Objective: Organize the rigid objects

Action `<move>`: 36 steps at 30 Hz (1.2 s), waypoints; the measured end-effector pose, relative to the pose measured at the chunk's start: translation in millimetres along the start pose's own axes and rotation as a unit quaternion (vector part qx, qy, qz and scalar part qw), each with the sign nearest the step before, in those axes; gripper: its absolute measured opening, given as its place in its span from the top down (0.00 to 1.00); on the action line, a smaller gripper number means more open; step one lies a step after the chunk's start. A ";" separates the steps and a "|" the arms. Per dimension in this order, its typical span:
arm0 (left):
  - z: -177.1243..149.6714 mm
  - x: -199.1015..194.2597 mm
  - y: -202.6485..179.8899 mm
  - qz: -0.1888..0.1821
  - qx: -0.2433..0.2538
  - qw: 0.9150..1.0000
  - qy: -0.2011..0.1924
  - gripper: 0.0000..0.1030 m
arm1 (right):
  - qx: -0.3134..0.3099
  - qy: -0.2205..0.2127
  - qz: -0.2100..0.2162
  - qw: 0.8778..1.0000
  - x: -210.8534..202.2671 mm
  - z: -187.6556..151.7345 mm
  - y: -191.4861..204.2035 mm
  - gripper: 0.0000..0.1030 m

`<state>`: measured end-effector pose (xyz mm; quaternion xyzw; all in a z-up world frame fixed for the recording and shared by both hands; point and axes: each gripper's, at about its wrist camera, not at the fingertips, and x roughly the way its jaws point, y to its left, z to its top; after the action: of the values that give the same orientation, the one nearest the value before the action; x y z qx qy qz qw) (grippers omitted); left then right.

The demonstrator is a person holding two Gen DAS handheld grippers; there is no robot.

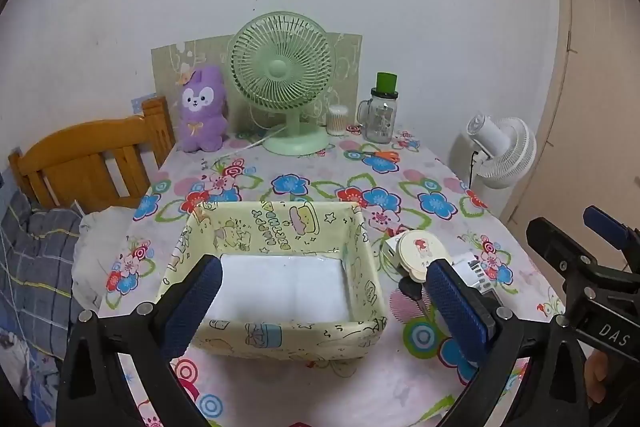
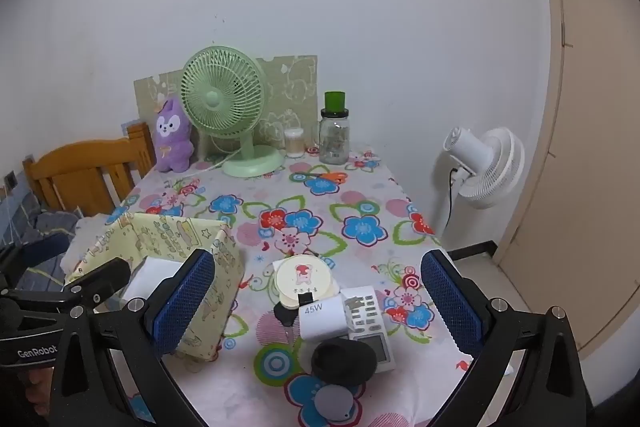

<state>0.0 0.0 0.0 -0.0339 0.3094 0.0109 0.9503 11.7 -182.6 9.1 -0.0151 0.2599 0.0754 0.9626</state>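
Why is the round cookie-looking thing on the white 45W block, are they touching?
Touching. In the right wrist view the round disc overlaps the top edge of the white 45W charger, with no tablecloth showing between them.

Two low, close fisheye views face the far wall across a floral table [image 1: 320,187]; the left-hand one looks down into a fabric basket [image 1: 280,251]. The right-hand view sits just beside it, over what seems a charger [image 2: 322,319]; both share the green fan [image 2: 224,107].

Home bedroom: wooden bed frame [image 1: 86,163] with plaid bedding [image 1: 32,259] beside flowered worktop [image 1: 320,183]; purple plush toy [image 1: 202,111], green desk fan [image 1: 282,79], white standing fan [image 2: 486,167], door [image 2: 592,147].
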 end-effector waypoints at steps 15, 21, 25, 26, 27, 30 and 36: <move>1.1 -10.0 -9.7 -0.007 0.023 0.999 -0.026 0.00 | 0.005 -0.009 -0.017 1.000 -7.1 -1.3 -4.0 0.00; 0.5 -8.8 -7.9 -0.015 0.014 1.000 -0.016 0.00 | 0.006 -0.005 -0.018 1.000 -6.5 -1.5 -3.9 0.00; 0.8 -7.5 -9.0 0.001 0.016 1.000 -0.020 0.00 | 0.014 -0.001 -0.011 1.000 -5.5 -2.5 -6.2 0.00; 0.9 -7.3 -8.8 0.001 0.017 1.000 -0.020 0.00 | 0.015 -0.001 -0.010 1.000 -5.8 -2.9 -6.0 0.00; 0.6 -7.4 -8.3 0.000 0.016 1.000 -0.019 0.00 | 0.015 -0.002 -0.010 1.000 -6.1 -3.3 -5.7 0.00; 0.0 -6.5 -7.9 -0.006 0.014 1.000 -0.018 0.00 | 0.013 -0.003 -0.012 1.000 -5.9 -4.0 -5.1 0.00; -0.4 -5.1 -8.9 -0.003 0.016 1.000 -0.019 0.00 | 0.013 -0.003 -0.011 1.000 -6.0 -4.7 -4.4 0.00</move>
<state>-4.0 -8.9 3.2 -0.0194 0.2917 0.0037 0.9563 4.9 -188.1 8.1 -0.0049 0.2576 0.0613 0.9643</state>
